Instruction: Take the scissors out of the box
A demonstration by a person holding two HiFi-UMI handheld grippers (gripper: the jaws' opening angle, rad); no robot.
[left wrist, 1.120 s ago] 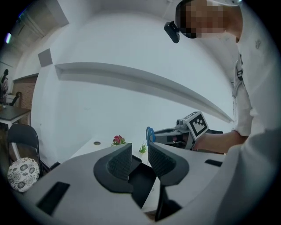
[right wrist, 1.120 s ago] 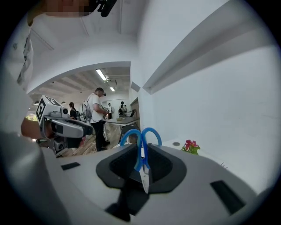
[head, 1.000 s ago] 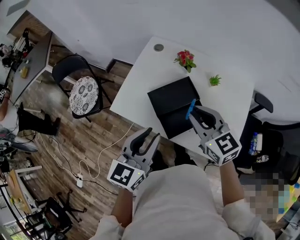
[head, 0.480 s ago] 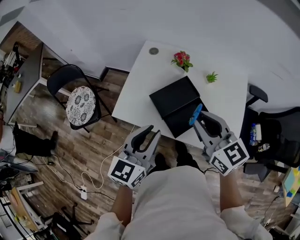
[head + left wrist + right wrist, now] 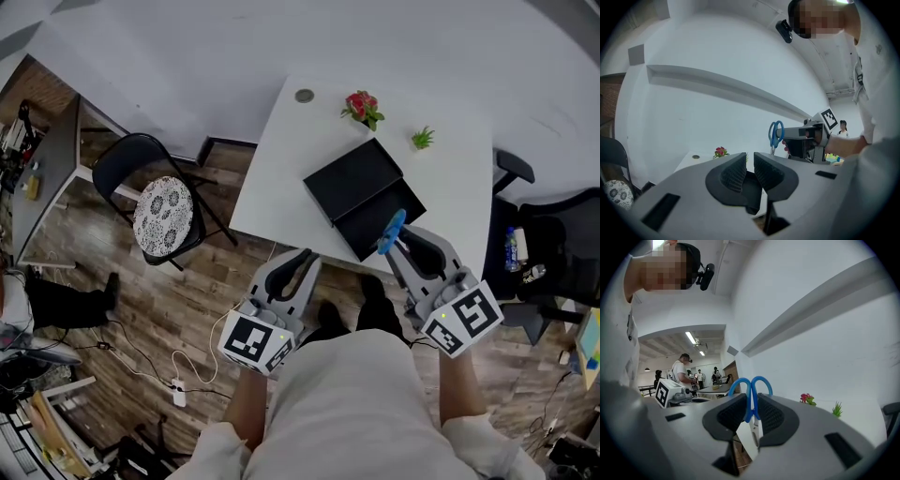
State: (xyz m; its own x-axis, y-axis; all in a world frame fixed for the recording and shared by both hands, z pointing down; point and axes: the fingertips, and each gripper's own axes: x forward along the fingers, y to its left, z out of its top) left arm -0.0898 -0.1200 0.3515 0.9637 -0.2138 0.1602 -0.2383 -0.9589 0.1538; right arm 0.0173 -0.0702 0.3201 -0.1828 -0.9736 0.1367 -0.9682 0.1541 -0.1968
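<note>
Scissors (image 5: 750, 397): blades half hiding inside right gripper (image 5: 401, 241), clamping them by the box (image 5: 349, 180).
Left gripper (image 5: 298, 264): hovering level, jaws just closing on nothing, slightly apart.

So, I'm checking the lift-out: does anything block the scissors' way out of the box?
Nothing visible does. The right gripper is shut on the scissors, holding them in open air, already higher than the black box on the table.

The scissors (image 5: 752, 400) show glossy blue plastic handles and bare metal blades, the box (image 5: 361, 187) is matt black, the table (image 5: 291, 159) smooth matt white, the floor (image 5: 141, 281) brown wood-grained planks, and the chair cushion (image 5: 162, 217) patterned cloth.
</note>
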